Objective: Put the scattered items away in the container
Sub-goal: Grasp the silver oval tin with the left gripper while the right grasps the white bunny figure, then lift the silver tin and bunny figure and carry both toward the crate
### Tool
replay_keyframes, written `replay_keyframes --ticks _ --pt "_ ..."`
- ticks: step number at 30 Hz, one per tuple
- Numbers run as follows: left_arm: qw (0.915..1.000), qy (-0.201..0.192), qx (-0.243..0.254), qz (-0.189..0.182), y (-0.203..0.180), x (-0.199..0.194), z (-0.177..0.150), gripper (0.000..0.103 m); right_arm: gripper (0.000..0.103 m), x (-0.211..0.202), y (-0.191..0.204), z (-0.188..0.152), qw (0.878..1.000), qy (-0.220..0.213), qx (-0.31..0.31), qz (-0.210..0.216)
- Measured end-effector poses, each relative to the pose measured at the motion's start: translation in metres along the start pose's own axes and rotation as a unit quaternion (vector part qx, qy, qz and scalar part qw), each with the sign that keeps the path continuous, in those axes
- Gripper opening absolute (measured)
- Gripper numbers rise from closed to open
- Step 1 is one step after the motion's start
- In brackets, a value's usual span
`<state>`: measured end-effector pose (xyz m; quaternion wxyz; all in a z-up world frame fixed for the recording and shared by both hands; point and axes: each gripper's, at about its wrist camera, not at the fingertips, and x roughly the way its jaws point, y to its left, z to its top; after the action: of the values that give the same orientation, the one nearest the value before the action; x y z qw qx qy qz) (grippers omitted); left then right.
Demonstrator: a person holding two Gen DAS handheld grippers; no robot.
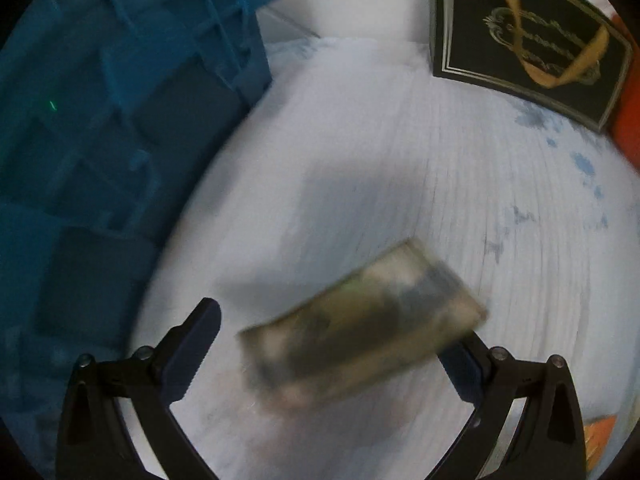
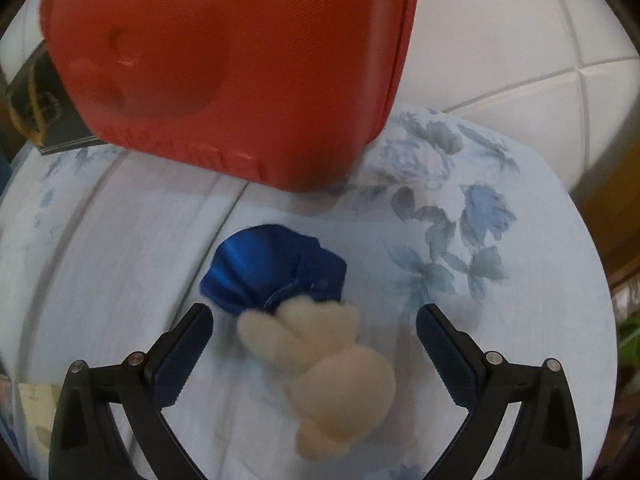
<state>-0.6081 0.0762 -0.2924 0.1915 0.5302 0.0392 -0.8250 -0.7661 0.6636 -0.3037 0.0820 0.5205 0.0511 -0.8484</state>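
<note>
In the left wrist view a blurred olive and tan rectangular box (image 1: 360, 320) lies slantwise on the white cloth between the fingers of my left gripper (image 1: 336, 328), which is open. The box covers the tip of the right finger. A blue plastic crate (image 1: 120, 120) fills the left side. In the right wrist view a cream plush toy (image 2: 340, 376) lies between the wide-apart fingers of my right gripper (image 2: 314, 312), which is open. A shiny blue fabric pouch (image 2: 264, 272) touches the toy's far end.
A black box with a gold ribbon (image 1: 532, 44) stands at the far right of the cloth. A large red case (image 2: 240, 72) sits just beyond the pouch. The cloth (image 2: 440, 208) has a blue floral print, and its edge drops to white floor tiles (image 2: 500, 40).
</note>
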Motion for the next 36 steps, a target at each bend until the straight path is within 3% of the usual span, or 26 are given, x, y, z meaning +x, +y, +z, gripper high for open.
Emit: replay_keyframes --ticks 2,4,7,9,15,17,19,21,25,26,27,29,30,31,36 --pt "0.9982 0.002 -0.030 -0.051 0.009 0.007 0.005 0.085 0.103 0.001 -0.001 0.000 1.000 0.006 0.005 0.002" --pt "0.9952 0.009 -0.059 -0.077 0.016 0.011 0.010 0.060 0.094 0.002 -0.001 0.000 1.000 0.012 0.010 0.005" --pt "0.9931 0.011 -0.073 -0.091 0.020 0.012 0.013 0.057 0.078 0.003 -0.002 -0.001 1.000 0.021 0.017 0.008" --pt "0.9934 0.012 -0.074 -0.086 0.021 0.011 0.013 0.049 0.076 0.004 -0.003 -0.001 0.999 0.027 0.022 0.011" --pt "0.9948 0.014 -0.071 -0.072 0.018 0.005 0.013 0.046 0.076 0.002 -0.005 -0.002 0.999 0.023 0.034 0.013" --pt "0.9950 0.013 -0.070 -0.070 0.014 0.000 0.012 0.040 0.056 -0.003 -0.004 -0.002 0.999 0.014 0.032 0.012" --pt "0.9947 0.013 -0.072 -0.072 0.011 -0.002 0.011 0.031 0.056 -0.006 -0.002 -0.002 1.000 0.012 0.025 0.012" --pt "0.9954 0.023 -0.069 -0.062 0.009 0.003 0.010 0.030 0.056 -0.004 -0.001 -0.002 1.000 0.017 0.019 0.011" --pt "0.9954 0.029 -0.073 -0.054 0.008 0.015 0.008 0.033 0.062 0.000 -0.008 -0.002 0.999 0.009 0.033 0.021" --pt "0.9959 0.029 -0.070 -0.049 0.006 0.018 0.008 0.034 0.066 0.000 -0.008 -0.002 0.999 0.003 0.030 0.018" --pt "0.9963 0.029 -0.067 -0.046 0.005 0.020 0.009 0.035 0.078 0.000 -0.007 -0.002 1.000 0.000 0.028 0.015" --pt "0.9967 0.027 -0.066 -0.039 0.002 0.025 0.009 0.032 0.082 0.002 -0.006 -0.002 1.000 0.006 0.025 0.003" --pt "0.9967 0.026 -0.067 -0.037 0.001 0.027 0.008 0.027 0.071 0.005 -0.006 -0.003 1.000 0.013 0.024 -0.004" --pt "0.9963 0.026 -0.071 -0.042 0.000 0.027 0.007 0.027 0.051 0.007 -0.005 -0.004 0.999 0.019 0.023 -0.010" --pt "0.9961 0.001 -0.059 -0.066 -0.016 0.004 0.001 0.026 0.050 -0.019 -0.005 -0.010 1.000 0.006 0.024 0.008"
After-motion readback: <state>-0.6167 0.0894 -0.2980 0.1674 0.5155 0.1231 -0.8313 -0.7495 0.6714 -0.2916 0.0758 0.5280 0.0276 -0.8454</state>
